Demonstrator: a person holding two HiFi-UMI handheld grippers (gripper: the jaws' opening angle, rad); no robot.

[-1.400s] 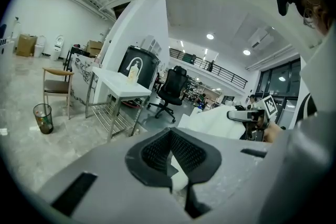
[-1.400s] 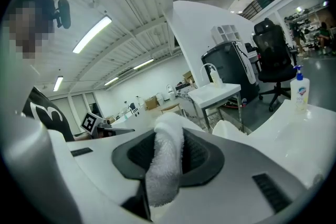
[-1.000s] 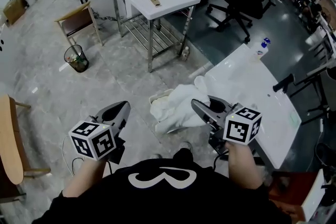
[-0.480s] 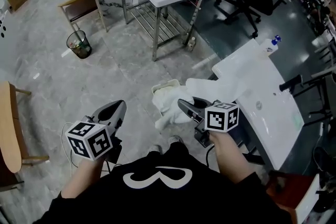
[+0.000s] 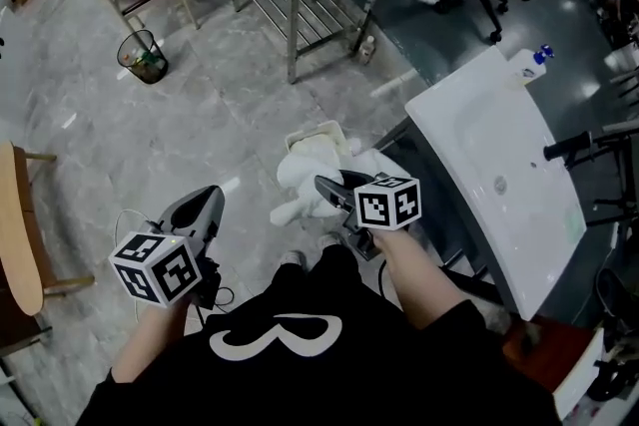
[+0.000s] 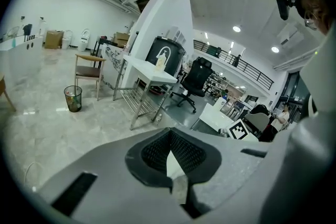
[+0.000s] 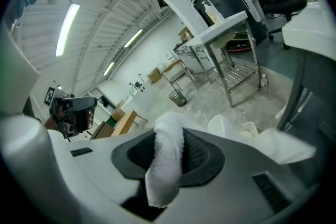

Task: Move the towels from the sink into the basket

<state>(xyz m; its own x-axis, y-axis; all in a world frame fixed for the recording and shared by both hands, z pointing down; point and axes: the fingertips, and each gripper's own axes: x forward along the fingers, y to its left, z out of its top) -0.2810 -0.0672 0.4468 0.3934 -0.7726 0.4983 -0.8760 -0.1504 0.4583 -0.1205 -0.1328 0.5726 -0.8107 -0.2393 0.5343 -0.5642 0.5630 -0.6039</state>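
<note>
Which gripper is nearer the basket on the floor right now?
Right. The right gripper, shut on a white towel, hangs close beside the basket on the person's side. The left gripper is farther off to the basket's left, apart from it.

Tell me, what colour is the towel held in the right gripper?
White, with no pattern; the towel shows best in the right gripper view, pinched between the jaws.
</note>
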